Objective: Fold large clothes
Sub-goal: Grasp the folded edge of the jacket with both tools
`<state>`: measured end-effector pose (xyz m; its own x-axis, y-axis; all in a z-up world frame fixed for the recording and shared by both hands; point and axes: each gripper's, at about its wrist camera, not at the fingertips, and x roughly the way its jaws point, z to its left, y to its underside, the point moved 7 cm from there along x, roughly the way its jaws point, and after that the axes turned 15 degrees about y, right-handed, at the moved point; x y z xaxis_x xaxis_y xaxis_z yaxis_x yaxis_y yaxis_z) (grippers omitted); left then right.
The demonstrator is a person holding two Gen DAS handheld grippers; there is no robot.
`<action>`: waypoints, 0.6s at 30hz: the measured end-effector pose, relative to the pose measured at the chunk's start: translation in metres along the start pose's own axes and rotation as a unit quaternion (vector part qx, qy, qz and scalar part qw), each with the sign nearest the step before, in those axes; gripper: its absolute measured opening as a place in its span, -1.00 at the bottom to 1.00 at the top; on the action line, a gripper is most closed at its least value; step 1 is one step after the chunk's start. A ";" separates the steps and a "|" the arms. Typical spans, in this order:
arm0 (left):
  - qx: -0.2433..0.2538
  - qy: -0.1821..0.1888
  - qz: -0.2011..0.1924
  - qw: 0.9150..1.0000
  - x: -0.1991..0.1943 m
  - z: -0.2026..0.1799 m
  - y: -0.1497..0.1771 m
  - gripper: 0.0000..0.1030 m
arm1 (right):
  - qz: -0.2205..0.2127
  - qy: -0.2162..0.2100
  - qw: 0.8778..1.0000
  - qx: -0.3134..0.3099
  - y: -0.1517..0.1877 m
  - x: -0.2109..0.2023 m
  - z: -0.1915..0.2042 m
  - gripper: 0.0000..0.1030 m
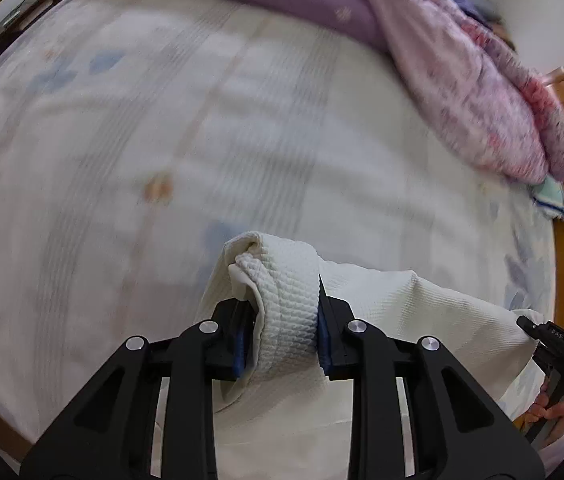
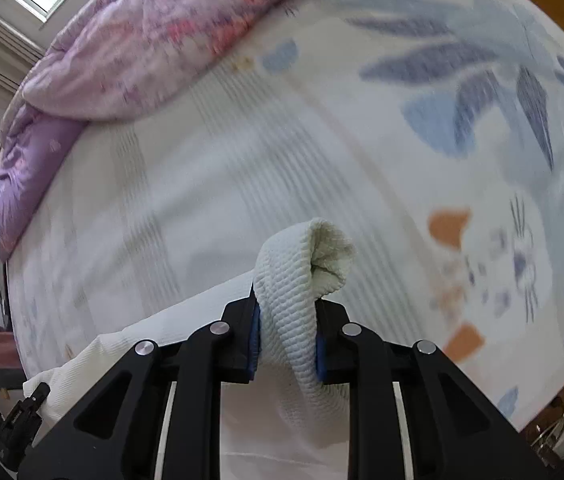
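Left gripper (image 1: 284, 344) and right gripper (image 2: 287, 344) each clamp a bunched corner of the garment (image 1: 422, 304) above the bed (image 1: 202, 140); soft, probably light; hold by corners.

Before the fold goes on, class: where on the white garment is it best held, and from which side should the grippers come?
Hold the white garment at its thick ribbed edge, one bunch at each end, coming from above with fingers pointing steeply down. That is how the left gripper and right gripper grip it now: the knit rolls into a firm wad, and the cloth between them hangs spread over the bed.
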<state>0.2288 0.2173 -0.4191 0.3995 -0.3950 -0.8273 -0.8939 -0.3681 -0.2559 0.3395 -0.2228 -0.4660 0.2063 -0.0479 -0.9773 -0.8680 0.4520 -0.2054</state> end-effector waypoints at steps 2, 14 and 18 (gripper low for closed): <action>0.011 0.008 -0.013 1.000 0.007 -0.009 -0.025 -0.49 | -0.010 -0.004 1.000 0.002 -0.023 -0.002 0.008 -0.63; 0.054 -0.051 0.036 0.997 0.134 0.006 -0.127 -0.48 | 0.030 0.070 0.996 -0.043 -0.116 0.095 0.049 -0.63; 0.049 -0.070 0.052 0.995 0.168 0.029 -0.127 -0.37 | 0.045 0.108 0.991 -0.067 -0.119 0.131 0.051 -0.38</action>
<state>0.4031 0.2218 -0.5397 0.2775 -0.3034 -0.9116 -0.9472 -0.2450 -0.2068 0.4929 -0.2372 -0.5668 0.0374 -0.2089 -0.9772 -0.9338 0.3408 -0.1086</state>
